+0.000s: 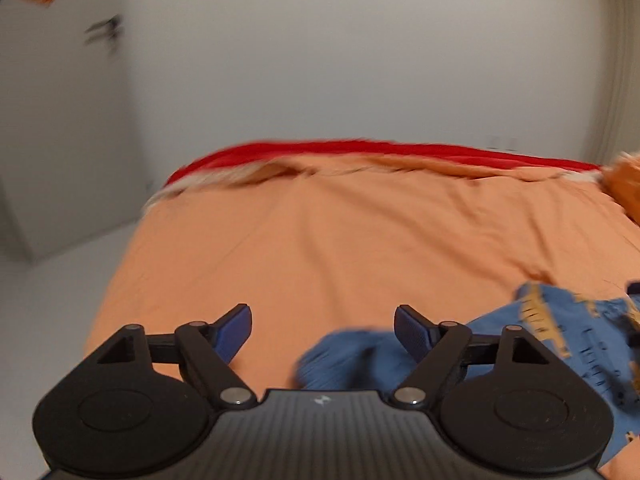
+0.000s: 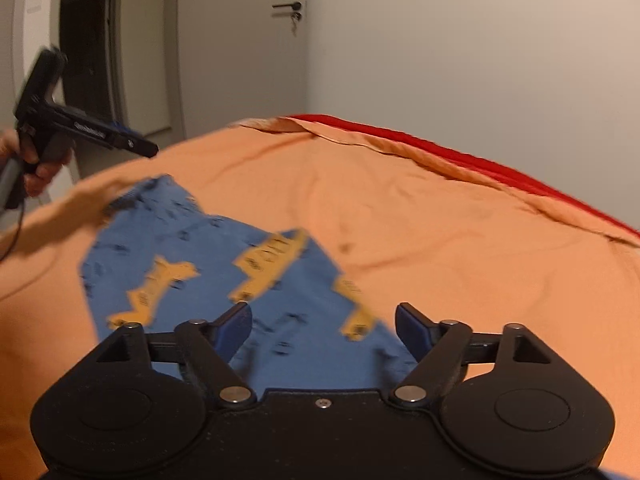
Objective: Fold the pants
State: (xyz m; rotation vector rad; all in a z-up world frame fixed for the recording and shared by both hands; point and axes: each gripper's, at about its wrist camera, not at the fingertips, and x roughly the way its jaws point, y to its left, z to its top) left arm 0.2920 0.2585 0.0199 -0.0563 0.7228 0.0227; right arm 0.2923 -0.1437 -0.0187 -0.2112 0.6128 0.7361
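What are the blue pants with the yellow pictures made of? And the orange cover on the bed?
The blue pants look like soft, thin cloth, maybe cotton knit: matte, lying limp and flat, with yellow shapes printed on. The blur hides the weave, so I can't be sure. The orange cover looks like smooth woven bedsheet cloth, matte too: it shows soft wrinkles and a folded-back edge near the wall.

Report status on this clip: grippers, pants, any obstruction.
Left gripper open, empty. Right gripper open, over the blue yellow-patterned pants. Pants lying on the orange bedsheet, released. Nothing in the way.
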